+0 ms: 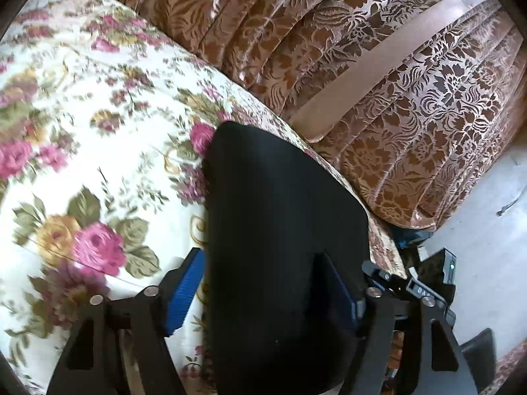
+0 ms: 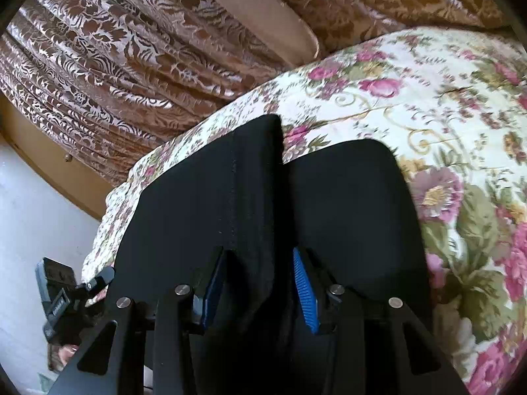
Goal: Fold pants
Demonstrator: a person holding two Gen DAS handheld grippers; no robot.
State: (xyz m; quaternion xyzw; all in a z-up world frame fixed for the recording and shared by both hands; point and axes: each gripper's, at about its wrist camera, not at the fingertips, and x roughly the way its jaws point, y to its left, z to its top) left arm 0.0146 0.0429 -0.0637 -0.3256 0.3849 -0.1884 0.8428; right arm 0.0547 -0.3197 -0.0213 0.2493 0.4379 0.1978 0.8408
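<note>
The black pants (image 2: 263, 197) are laid on a bed covered by a floral bedspread (image 2: 428, 105), near the edge of the bed that faces the curtain. In the right wrist view two dark panels are seen side by side, with a narrow gap between their far ends through which the bedspread shows; a stitched seam runs along the left panel. In the left wrist view the pants (image 1: 283, 230) appear as one dark, rounded-cornered slab lying along the bed's edge. The left gripper (image 1: 263, 293) is spread wide over the cloth: its blue left pad (image 1: 184, 293) stands clear over the bedspread, off the fabric, while its right pad rests dark against the pants, so nothing is clamped. The right gripper (image 2: 260, 289) is partly parted, with black cloth lying between its blue pads (image 2: 304, 289); a gap shows beside the right pad, so the cloth appears released rather than pinched. Behind the bed a brown patterned curtain (image 1: 395, 98) hangs in folds, and a pale floor (image 1: 487, 247) is seen beside it.
</note>
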